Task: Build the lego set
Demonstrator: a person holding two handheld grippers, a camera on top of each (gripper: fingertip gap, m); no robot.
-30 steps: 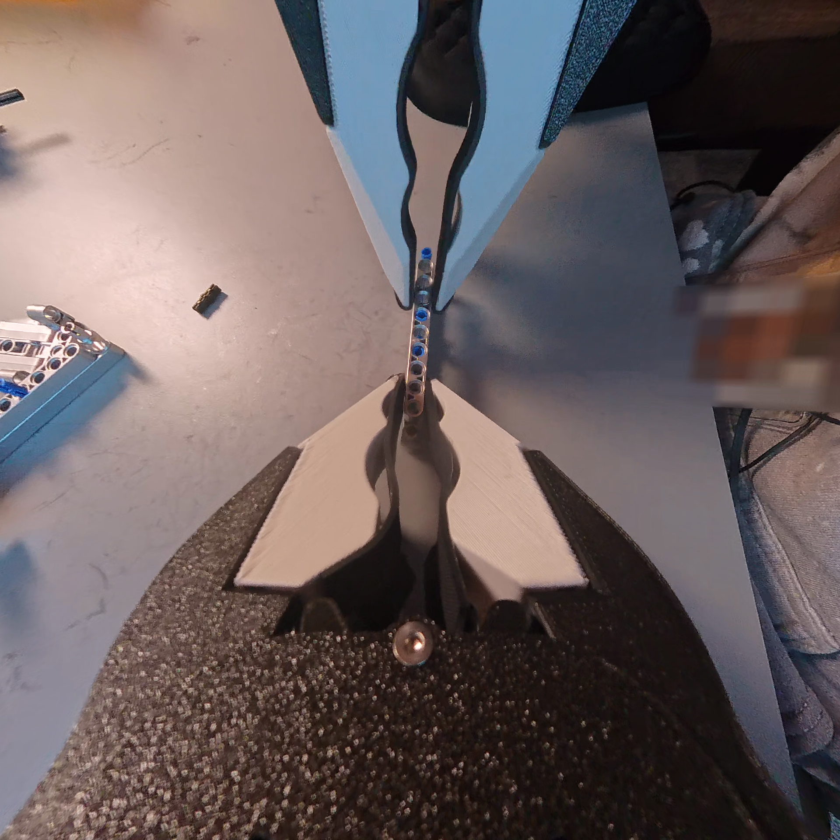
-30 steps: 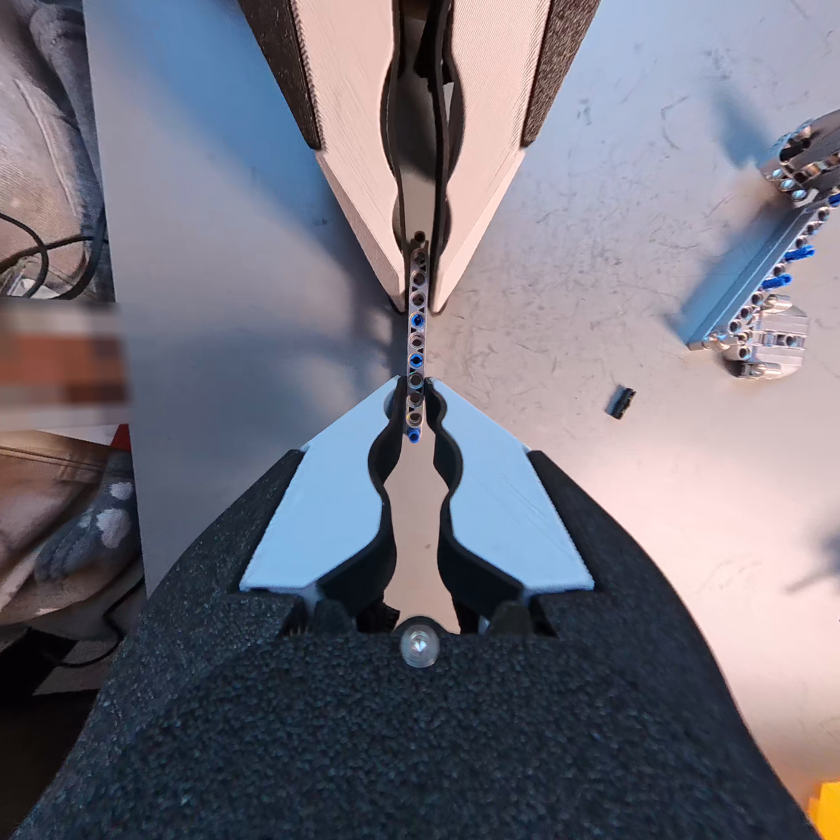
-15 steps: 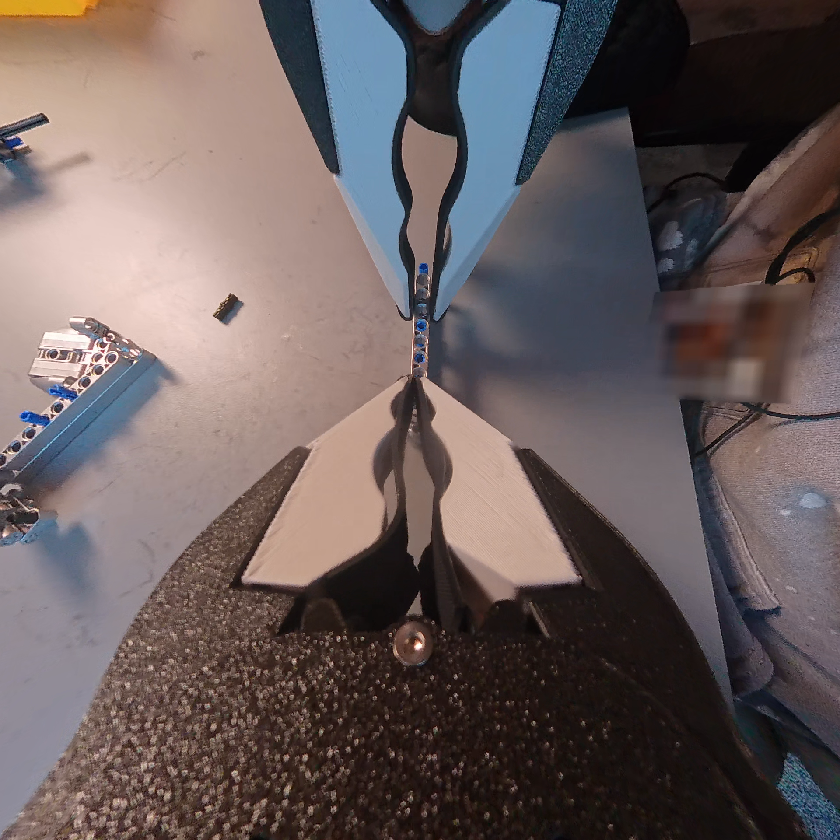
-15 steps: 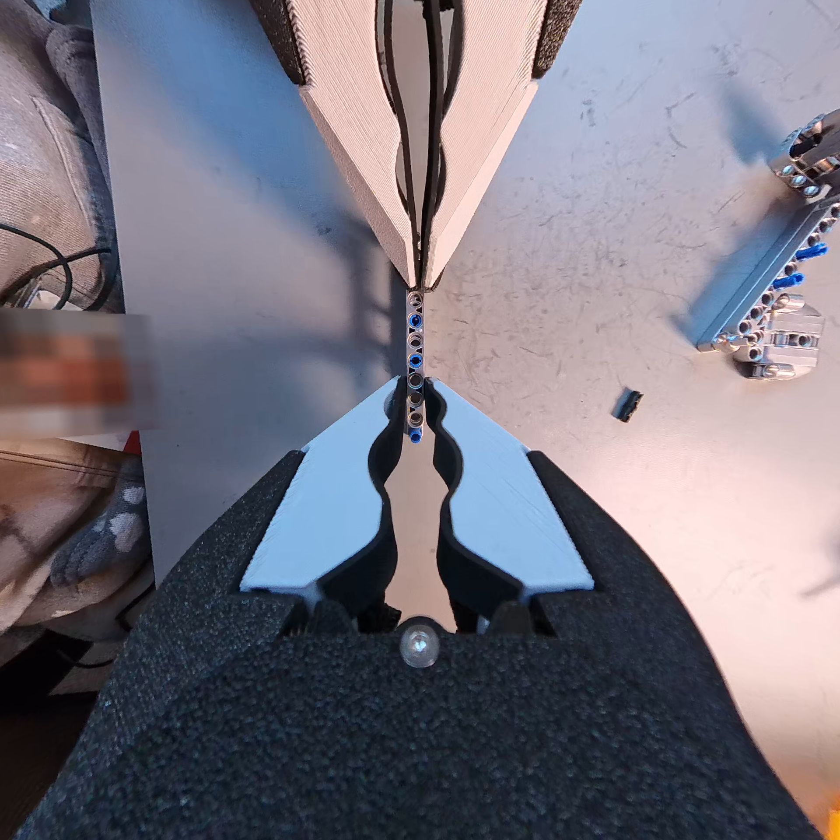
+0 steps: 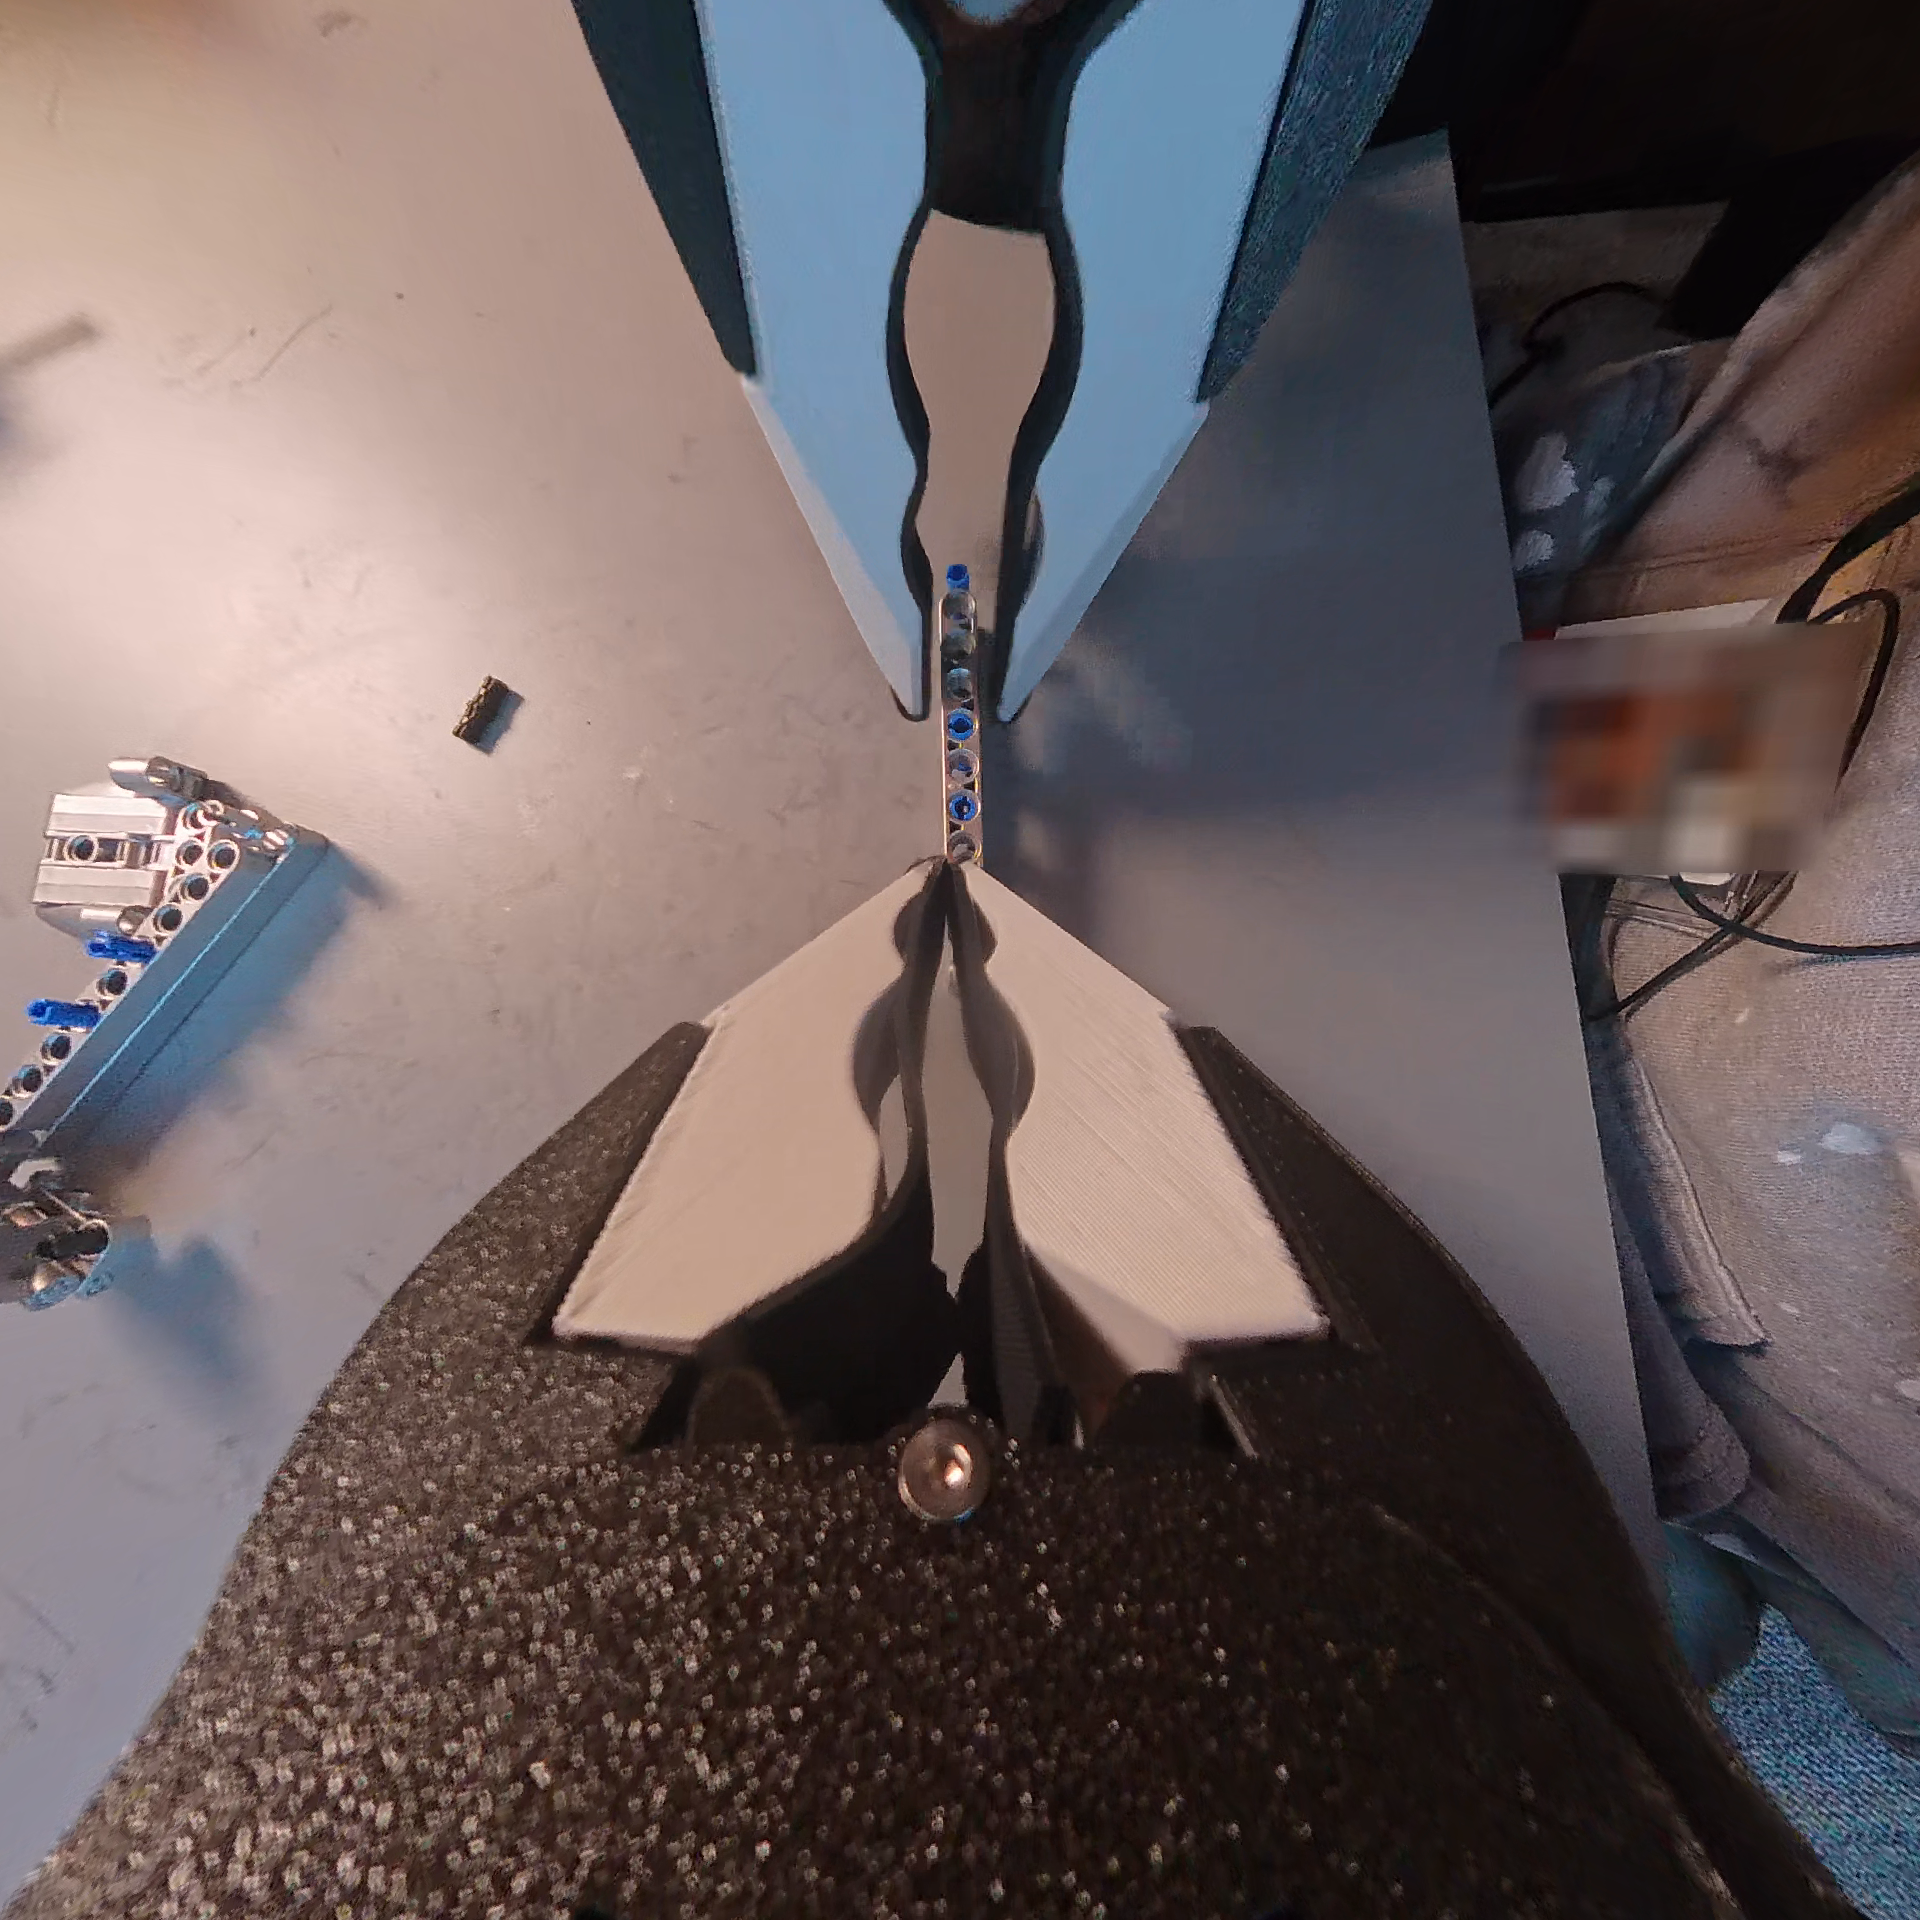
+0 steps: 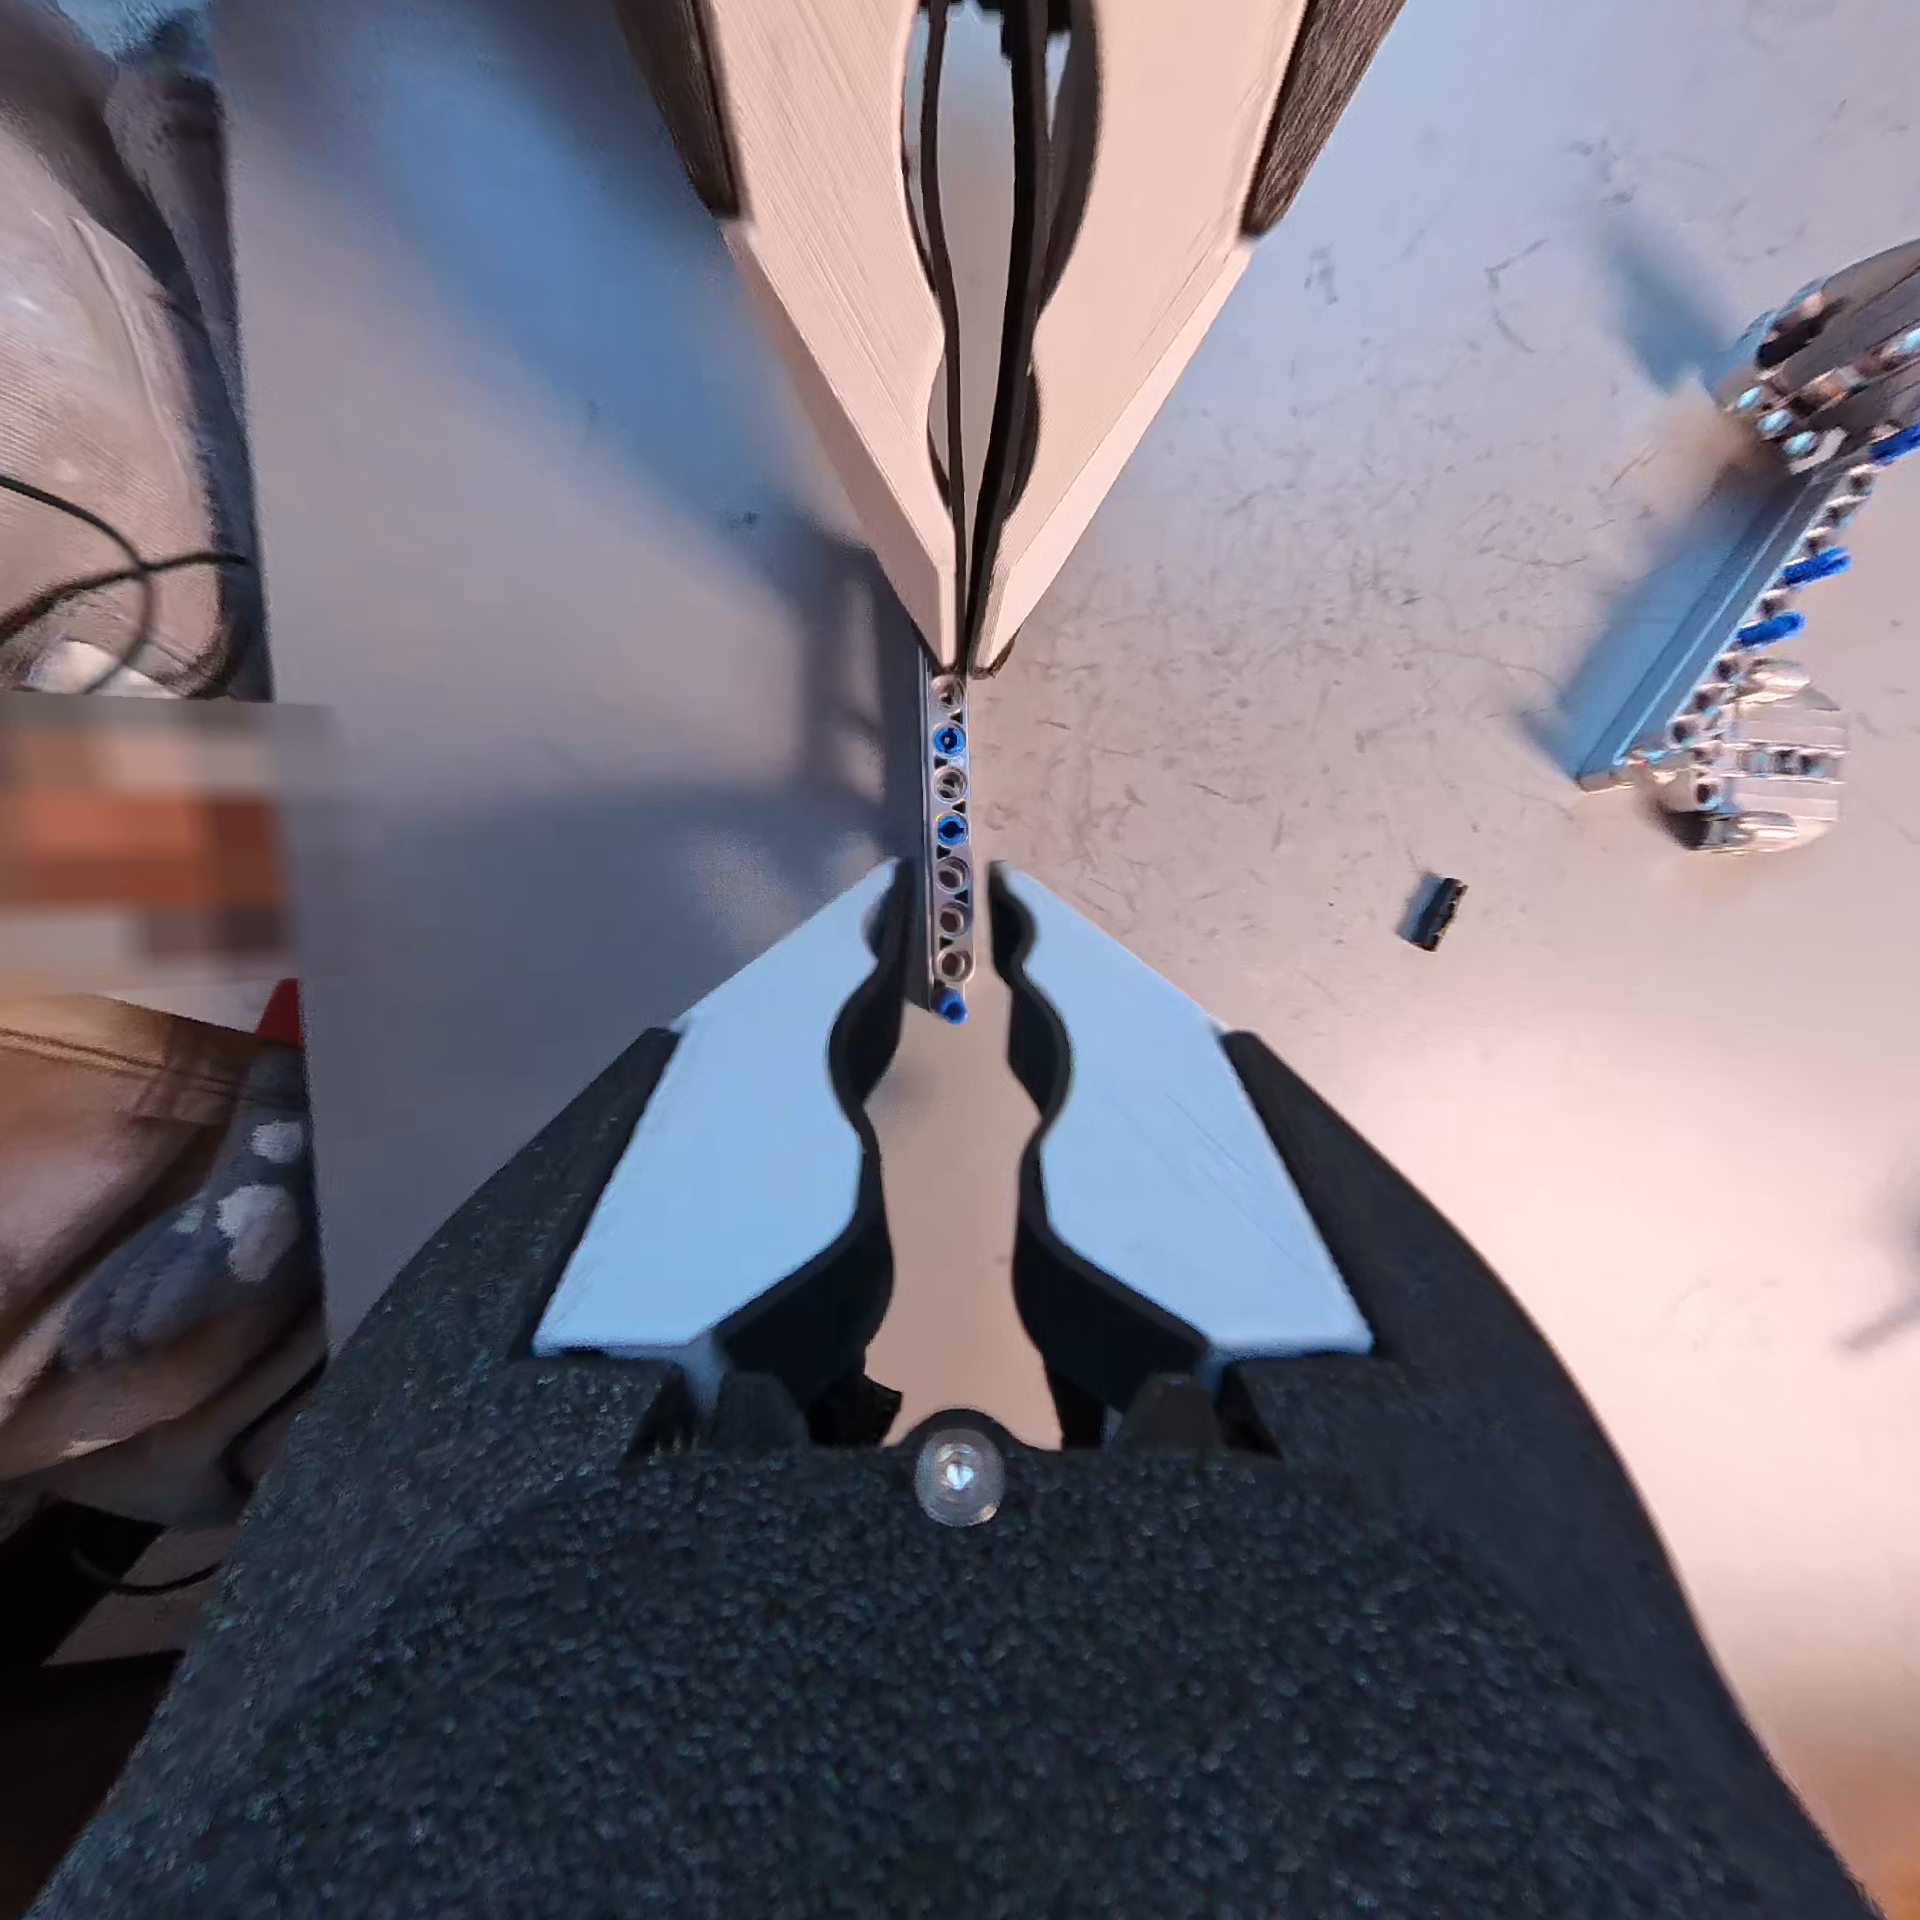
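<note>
A slim grey perforated beam (image 5: 961, 727) with blue pins in some of its holes is suspended above the tabletop (image 5: 416, 416), spanning between two opposed grippers. The left gripper (image 5: 948, 868) has its fingers pressed together on the beam's near end, evidently to carry it clear of the surface. The right gripper (image 6: 943, 935) faces it from the beam's far end; its fingers stand apart on either side of the beam with a visible gap, so it appears not to be bearing the load. Off to one side of the beam lies a small black piece (image 5: 485, 712), and well beyond that a grey beam assembly (image 5: 135, 935) with blue pins. Past the tabletop edge beside the beam, fabric and dark cables (image 5: 1766, 914) are visible
</note>
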